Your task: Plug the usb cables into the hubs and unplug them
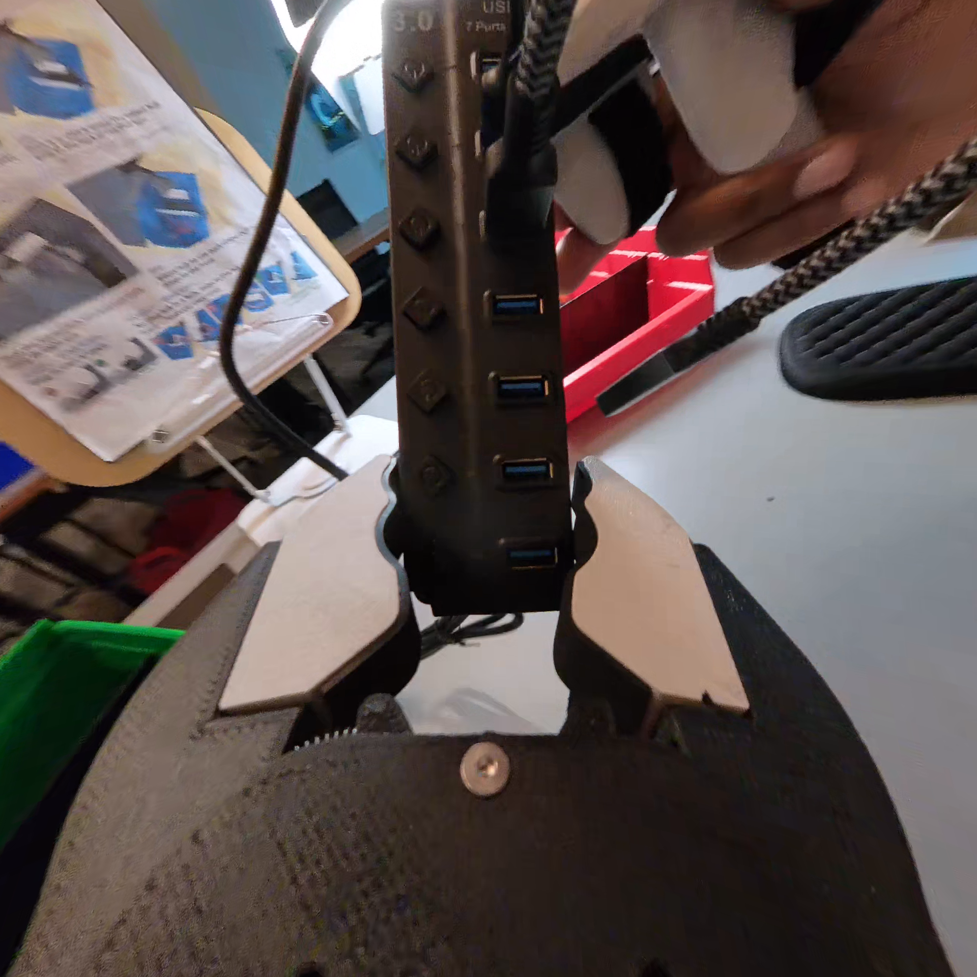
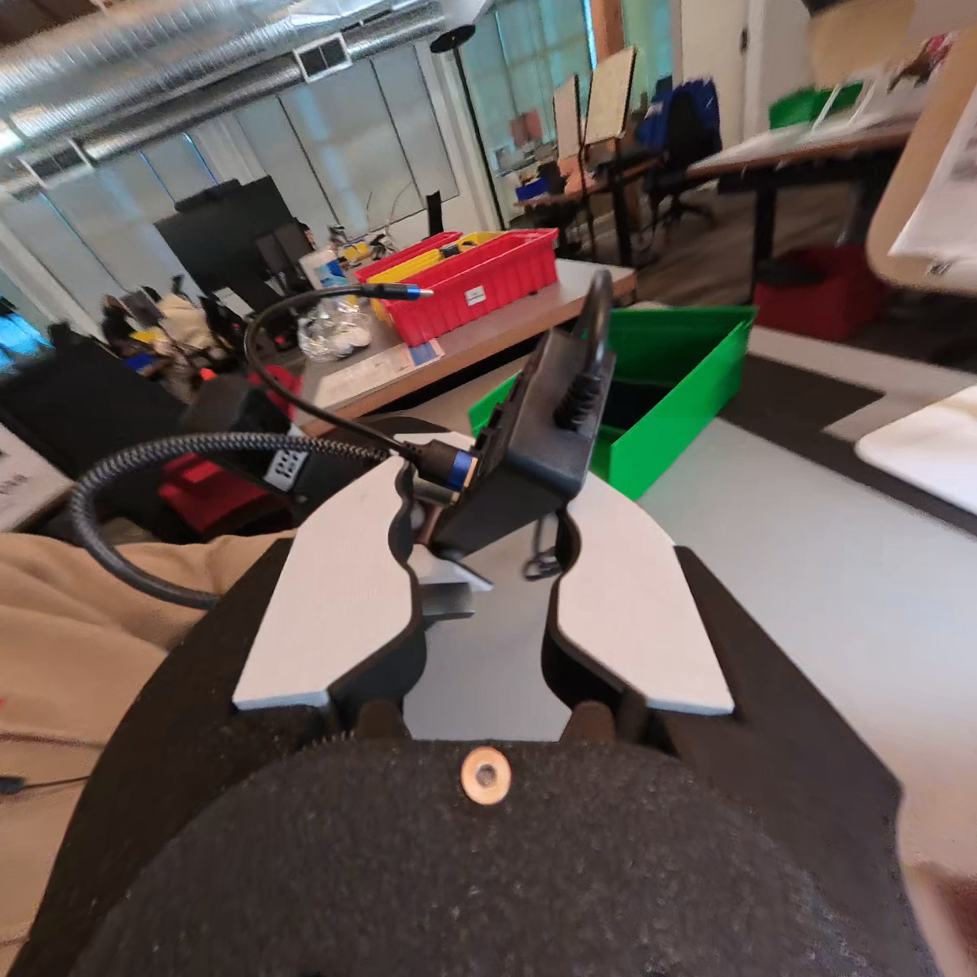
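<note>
Fingers (image 1: 484, 534) of your left gripper clamp the hub (image 1: 476, 338) upright, its port row running away from them, while your right gripper (image 2: 484, 528) stands open beside the plugged braided cable (image 2: 158, 465).

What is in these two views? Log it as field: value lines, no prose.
hub: black USB hub, held above the table
left gripper: shut on one end of the hub
right gripper: fingers either side of the hub's other end; grip unclear
plugged in: braided cable and thin black cable with a blue-ringed plug, side by side
free ports: four blue ports in a row
nearby: green bin, red bin
</note>
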A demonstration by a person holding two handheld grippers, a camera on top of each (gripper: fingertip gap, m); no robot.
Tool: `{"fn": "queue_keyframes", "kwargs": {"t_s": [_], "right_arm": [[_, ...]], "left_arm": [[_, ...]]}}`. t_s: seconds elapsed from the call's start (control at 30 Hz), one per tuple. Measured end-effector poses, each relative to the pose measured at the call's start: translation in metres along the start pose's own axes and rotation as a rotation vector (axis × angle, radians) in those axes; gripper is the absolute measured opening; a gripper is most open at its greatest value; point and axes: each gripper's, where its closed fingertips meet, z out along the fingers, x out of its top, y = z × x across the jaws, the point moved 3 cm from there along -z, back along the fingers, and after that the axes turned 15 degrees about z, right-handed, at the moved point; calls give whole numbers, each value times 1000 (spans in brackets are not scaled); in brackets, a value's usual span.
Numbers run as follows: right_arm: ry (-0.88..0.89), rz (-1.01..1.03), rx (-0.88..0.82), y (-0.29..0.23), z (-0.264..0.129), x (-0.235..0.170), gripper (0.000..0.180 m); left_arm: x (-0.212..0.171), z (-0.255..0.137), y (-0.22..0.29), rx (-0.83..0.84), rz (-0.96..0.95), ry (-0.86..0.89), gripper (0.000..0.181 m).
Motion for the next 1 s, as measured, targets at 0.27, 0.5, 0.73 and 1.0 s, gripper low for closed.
{"fn": "queue_keyframes", "kwargs": {"t_s": [0.27, 0.5, 0.73, 1.0], "right_arm": [[13, 182, 40, 9, -26, -5, 26], [-45, 11, -2, 3, -50, 10, 24], [44, -202, -128, -15, -97, 104, 23], [195, -276, -362, 11, -147, 199, 24]], "left_arm": [[1, 2, 22, 22, 76, -19, 63], [7, -11, 37, -135, -266, 159, 63], [-11, -21, 21, -94, -373, 173, 63], [-16, -24, 13, -73, -415, 186, 62]]}}
